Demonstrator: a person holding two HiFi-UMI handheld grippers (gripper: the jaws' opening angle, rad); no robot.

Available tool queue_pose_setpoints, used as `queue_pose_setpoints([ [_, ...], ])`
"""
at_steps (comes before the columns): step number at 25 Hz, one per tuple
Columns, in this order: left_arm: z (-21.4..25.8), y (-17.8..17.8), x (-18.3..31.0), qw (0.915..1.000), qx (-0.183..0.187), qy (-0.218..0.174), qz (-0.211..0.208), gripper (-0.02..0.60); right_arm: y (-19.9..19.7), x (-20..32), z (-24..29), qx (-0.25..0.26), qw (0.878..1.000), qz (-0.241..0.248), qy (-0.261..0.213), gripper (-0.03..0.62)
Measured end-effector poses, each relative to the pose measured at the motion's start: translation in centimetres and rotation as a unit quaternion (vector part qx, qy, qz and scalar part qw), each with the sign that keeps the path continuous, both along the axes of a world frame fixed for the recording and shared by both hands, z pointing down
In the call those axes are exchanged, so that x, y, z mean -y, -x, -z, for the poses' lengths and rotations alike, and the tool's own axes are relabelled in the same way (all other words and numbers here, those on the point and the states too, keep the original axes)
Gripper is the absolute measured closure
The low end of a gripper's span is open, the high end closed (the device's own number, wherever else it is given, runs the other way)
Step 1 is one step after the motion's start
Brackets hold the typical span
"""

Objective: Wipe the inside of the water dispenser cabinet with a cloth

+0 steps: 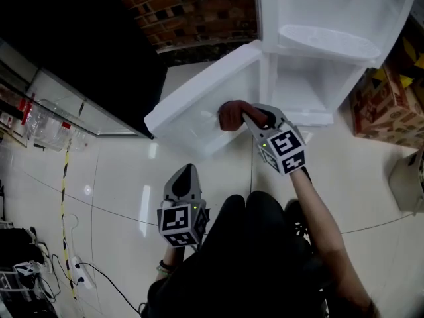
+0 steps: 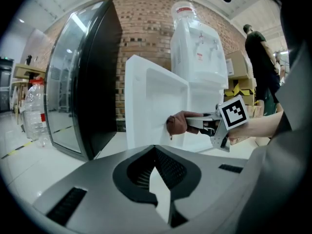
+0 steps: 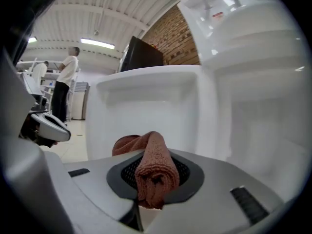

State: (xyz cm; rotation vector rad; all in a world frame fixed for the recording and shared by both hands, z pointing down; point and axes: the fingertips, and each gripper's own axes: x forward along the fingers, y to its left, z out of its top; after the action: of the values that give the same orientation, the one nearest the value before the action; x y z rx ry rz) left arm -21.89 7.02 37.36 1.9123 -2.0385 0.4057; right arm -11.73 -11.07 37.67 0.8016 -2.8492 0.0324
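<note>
Brick wall (image 1: 192,8) — cloth (image 1: 232,116) (clamped) against door (image 1: 195,108).

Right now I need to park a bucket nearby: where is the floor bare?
Bare tiles lie left of the left gripper, between the open door and the yellow tape. More lie right of the right gripper, before the box. Crowded: bottles and cables at far left.

The cloth (image 3: 155,165) is looped terry, rough and matt. The cabinet door (image 1: 199,105) is smooth white plastic with slight gloss. The floor (image 1: 119,197) is polished, reflective tile. The brick wall (image 1: 192,5) is rough. The left gripper (image 2: 156,169) and right gripper (image 3: 153,184) have matt grey plastic shells and black ribbed pads (image 2: 170,168).
</note>
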Motion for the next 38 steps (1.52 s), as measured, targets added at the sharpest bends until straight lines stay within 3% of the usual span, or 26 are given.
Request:
queue_pose_setpoints([
  [4,-0.4,0.4,-0.2,1.0000,0.001,0.004,0.003,0.592,-5.3,4.0,-0.6,0.002,0.997,-0.077,0.016,0.519],
  [8,-0.5,0.0,0.0,1.0000,0.000,0.007,0.002,0.592,-6.2,4.1,-0.9,0.002,0.997,-0.078,0.017,0.519],
  [13,-1.2,-0.3,0.0,0.9999,0.000,0.012,0.001,0.592,-1.2,-1.9,-2.4,-0.003,1.000,0.026,0.011,0.519],
  [18,-1.5,-0.6,0.2,0.9999,0.002,0.016,-0.001,0.592,4.4,-9.3,-5.1,-0.020,0.989,0.141,0.031,0.519],
  [23,-2.0,-0.2,0.1,0.9998,0.002,0.022,0.001,0.592,7.0,-12.2,-7.9,-0.036,0.982,0.178,0.050,0.519],
  [30,-2.3,0.4,0.3,0.9996,0.002,0.026,0.004,0.592,5.2,-6.7,-10.5,-0.060,0.991,0.099,0.069,0.519],
  [34,-2.5,0.8,0.9,0.9997,-0.004,0.022,0.012,0.592,0.7,-1.1,-11.7,-0.062,0.995,0.012,0.077,0.519],
  [38,-2.9,0.8,1.5,0.9996,-0.010,0.023,0.013,0.592,-4.9,3.5,-12.5,-0.058,0.992,-0.076,0.087,0.519],
])
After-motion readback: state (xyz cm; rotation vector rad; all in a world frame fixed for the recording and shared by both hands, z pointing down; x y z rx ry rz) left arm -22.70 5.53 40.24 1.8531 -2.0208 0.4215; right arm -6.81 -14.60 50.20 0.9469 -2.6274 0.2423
